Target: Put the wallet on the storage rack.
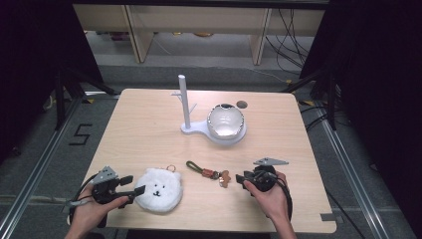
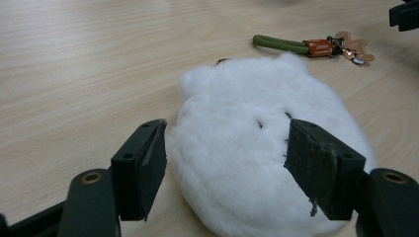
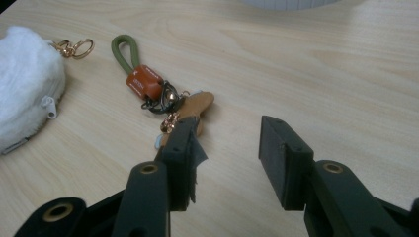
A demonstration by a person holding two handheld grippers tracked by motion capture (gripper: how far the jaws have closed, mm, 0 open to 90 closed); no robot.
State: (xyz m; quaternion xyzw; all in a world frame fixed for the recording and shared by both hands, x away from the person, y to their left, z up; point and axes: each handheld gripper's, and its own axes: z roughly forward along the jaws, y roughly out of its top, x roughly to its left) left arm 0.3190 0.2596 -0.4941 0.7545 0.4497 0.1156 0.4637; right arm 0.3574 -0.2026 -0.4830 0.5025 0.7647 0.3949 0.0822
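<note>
Item 1: white plush bear pouch (image 1: 158,189), flat on the near edge of the table (image 1: 144,129), face up, gold clasp at its top. Your left gripper (image 1: 133,189) stands wide at its left side, jaws flanking the fur without pinching it.

Item 2: green-loop keychain (image 1: 205,172) with orange tag and tan charm, just right of the pouch. Your right gripper (image 1: 241,179) stands wide beside the charm end, nothing between the jaws.

Item 3: white stand with pegged post (image 1: 184,102) and shiny bowl (image 1: 225,121), mid-table, well apart from both items.

Progress, as judged: nothing lifted or hung yet; both grasps and any carry to the stand remain.

Unclear: whether either jaw touches its item; the charm's shape is partly covered in the right gripper view (image 3: 195,106).
</note>
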